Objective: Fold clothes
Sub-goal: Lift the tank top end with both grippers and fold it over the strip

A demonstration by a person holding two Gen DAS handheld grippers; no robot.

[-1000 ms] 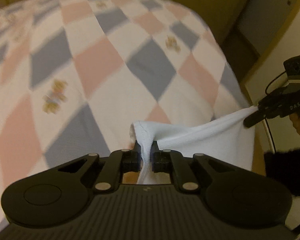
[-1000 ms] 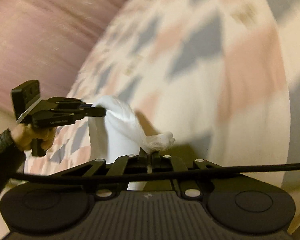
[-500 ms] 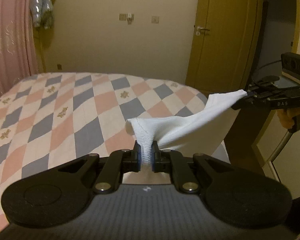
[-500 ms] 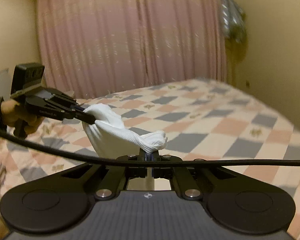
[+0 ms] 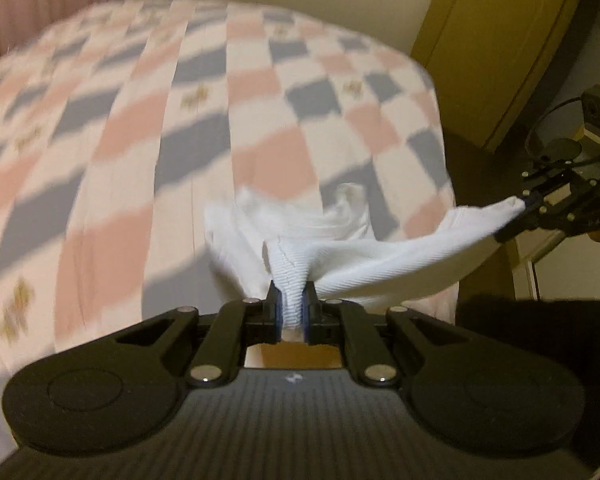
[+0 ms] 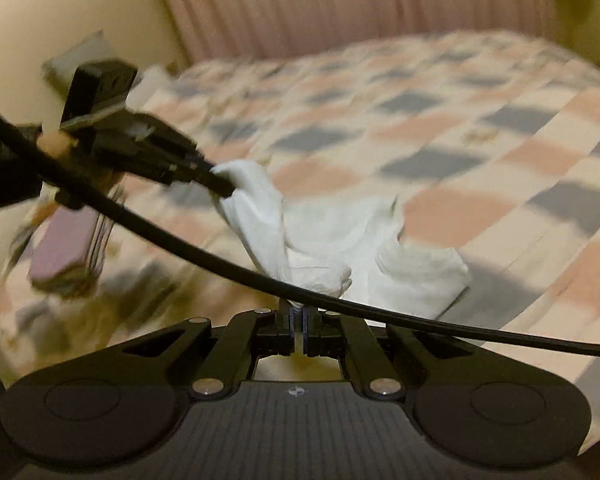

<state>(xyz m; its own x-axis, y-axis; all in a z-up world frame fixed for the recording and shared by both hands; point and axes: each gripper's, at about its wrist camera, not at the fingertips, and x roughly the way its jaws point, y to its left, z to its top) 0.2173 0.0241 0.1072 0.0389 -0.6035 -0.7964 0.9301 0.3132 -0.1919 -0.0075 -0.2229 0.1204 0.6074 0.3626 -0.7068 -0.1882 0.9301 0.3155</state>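
Above the near edge of the bed [image 5: 260, 92], a white garment [image 5: 364, 260] hangs stretched between both claws. The left claw [image 5: 293, 312] is clenched on a thick ribbed bunch of it; the right claw [image 6: 298, 320] pinches another corner. Its lower part appears to rest crumpled on the bed's pink, grey and white checked cover, though blur makes this unsure. A black cable [image 6: 220, 256] crosses the right view. Beyond the bed hangs a pink curtain [image 6: 340, 4]; a wooden door [image 5: 496, 40] stands to its right.

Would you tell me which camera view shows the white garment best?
The left wrist view: the white garment spans sharply from the left gripper to the right gripper. The right wrist view shows it blurred, crossed by a black cable.
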